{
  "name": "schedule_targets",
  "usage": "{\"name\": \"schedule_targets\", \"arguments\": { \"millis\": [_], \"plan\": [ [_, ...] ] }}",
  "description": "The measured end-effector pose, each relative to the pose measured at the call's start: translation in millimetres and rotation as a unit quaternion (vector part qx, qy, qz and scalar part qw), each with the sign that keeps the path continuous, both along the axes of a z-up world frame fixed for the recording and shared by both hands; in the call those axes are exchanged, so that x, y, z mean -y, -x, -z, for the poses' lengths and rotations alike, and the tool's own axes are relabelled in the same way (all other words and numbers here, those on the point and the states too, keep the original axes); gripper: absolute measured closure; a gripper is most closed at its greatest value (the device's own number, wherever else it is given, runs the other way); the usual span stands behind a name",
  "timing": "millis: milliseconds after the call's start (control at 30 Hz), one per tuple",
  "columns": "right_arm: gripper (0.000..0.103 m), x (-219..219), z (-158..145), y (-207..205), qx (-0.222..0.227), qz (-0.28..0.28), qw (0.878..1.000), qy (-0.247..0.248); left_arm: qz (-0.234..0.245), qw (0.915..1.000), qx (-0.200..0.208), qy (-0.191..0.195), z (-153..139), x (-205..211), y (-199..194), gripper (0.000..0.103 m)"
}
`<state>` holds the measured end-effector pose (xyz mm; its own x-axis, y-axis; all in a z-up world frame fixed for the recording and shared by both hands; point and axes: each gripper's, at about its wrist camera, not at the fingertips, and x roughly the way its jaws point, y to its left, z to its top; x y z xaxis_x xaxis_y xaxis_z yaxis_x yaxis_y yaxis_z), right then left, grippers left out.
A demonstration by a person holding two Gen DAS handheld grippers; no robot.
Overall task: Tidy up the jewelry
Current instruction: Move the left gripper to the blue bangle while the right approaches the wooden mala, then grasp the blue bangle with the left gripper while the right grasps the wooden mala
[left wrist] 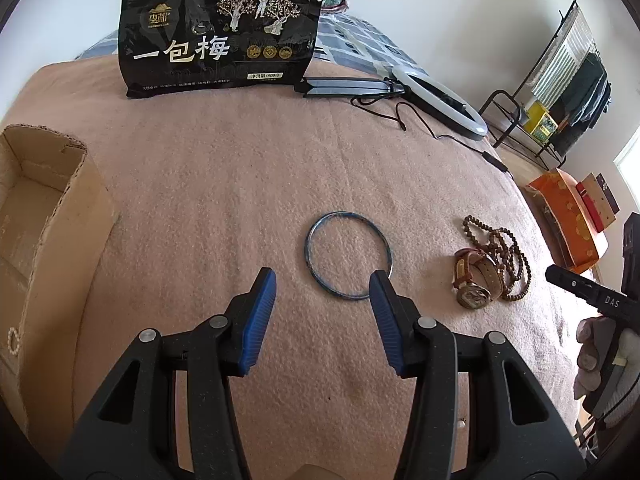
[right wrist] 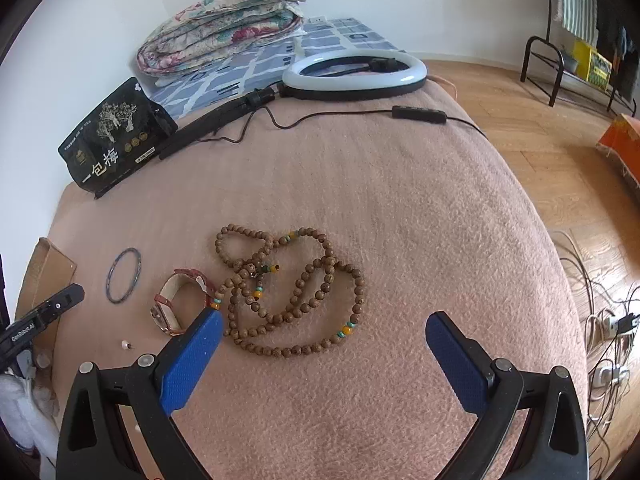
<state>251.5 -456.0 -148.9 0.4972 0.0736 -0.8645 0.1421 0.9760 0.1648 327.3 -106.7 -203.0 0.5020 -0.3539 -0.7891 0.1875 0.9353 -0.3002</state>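
A thin blue bangle [left wrist: 347,255] lies flat on the pink blanket [left wrist: 240,184]. My left gripper [left wrist: 323,286] hovers just short of it, open and holding nothing; its right fingertip overlaps the bangle's near rim in the picture. To the right lie a watch with a brown strap [left wrist: 476,280] and a long string of brown wooden beads [left wrist: 500,256]. In the right wrist view the beads [right wrist: 288,292] spread out ahead of my right gripper [right wrist: 324,326], which is wide open and empty. The watch [right wrist: 176,304] and bangle [right wrist: 124,275] lie to its left.
An open cardboard box [left wrist: 52,216] stands at the left, a pearl bracelet [left wrist: 13,339] showing inside. A black snack bag [left wrist: 218,32], a ring light [right wrist: 354,72] with its cable and a folded quilt [right wrist: 224,20] lie at the back. A small pearl earring [right wrist: 126,345] rests near the watch.
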Motion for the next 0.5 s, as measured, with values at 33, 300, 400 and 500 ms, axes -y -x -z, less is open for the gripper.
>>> {"name": "schedule_targets", "arguments": {
  "millis": [33,300,400,500],
  "plan": [
    [0.001,1,2,0,-0.004,0.006,1.0,-0.007,-0.001,1.0,-0.001,-0.002,2,0,-4,0.054],
    [0.007,1,22,-12,-0.035,0.029,0.997,-0.061,-0.001,0.9998,-0.019,-0.011,22,9,-27,0.054],
    [0.007,-3,26,-20,-0.037,0.04,0.996,-0.069,-0.001,0.9997,-0.016,-0.016,26,12,-31,0.054],
    [0.007,-5,32,-29,-0.04,0.051,0.996,-0.068,0.001,0.9997,-0.013,-0.021,27,15,-35,0.054]
  ]
}}
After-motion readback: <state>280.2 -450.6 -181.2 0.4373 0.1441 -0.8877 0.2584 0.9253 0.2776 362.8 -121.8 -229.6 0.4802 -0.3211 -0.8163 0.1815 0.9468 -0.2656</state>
